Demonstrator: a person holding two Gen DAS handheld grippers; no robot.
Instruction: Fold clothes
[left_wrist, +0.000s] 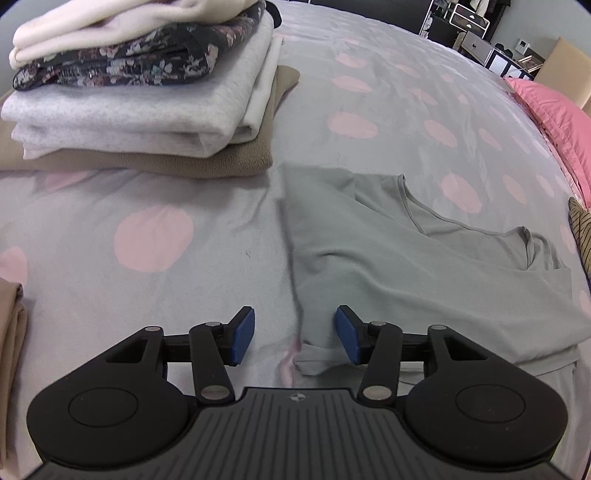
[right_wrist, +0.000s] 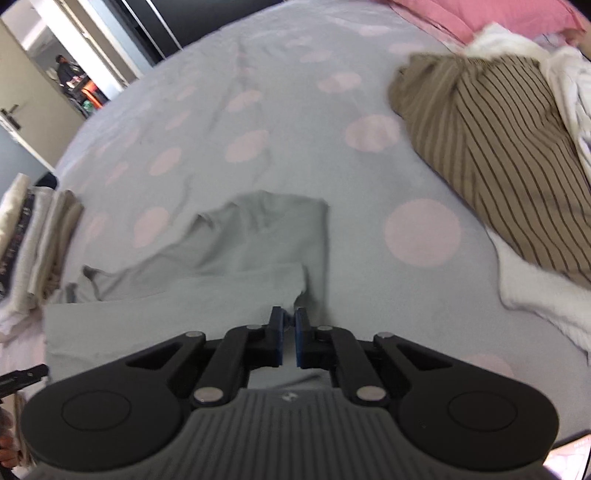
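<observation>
On the polka-dot bed (left_wrist: 155, 221), my grey T-shirt (left_wrist: 406, 266) lies partly folded, its far side cut off. My left gripper (left_wrist: 295, 336) gapes wide around a bunched corner; my right gripper (right_wrist: 289, 332) is nearly closed, though blur hides whether it pinches cloth.

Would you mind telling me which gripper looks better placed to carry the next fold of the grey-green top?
Probably the right gripper: its jaws look pinched on the grey-green top at its edge. The left gripper is open, with a corner of the top lying between its pads, ungripped.
</observation>
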